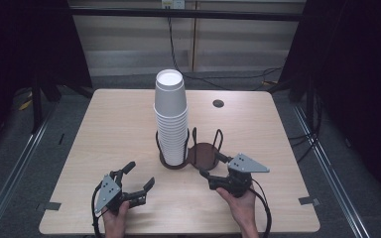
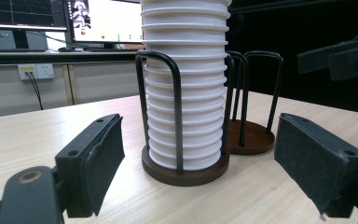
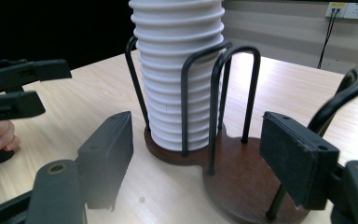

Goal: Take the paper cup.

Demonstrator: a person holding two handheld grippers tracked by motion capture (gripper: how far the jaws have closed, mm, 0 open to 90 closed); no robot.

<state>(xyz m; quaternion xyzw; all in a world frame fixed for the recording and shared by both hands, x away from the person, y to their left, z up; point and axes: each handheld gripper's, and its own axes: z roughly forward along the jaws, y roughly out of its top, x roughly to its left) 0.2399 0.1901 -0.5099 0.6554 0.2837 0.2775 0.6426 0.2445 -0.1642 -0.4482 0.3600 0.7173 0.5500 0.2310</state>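
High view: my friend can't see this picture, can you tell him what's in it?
A tall stack of white paper cups stands in the left ring of a dark two-ring cup holder on a wooden table; the right ring is empty. Near the front edge, a person's hands hold the left tongs and right tongs, both open, holding nothing.

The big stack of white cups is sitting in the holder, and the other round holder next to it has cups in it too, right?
Not quite. The stack of white cups does sit in the holder, but the other round holder next to it has no cups in it; its brown base lies bare between the black wire loops. The high view shows this, and so does the right gripper view.
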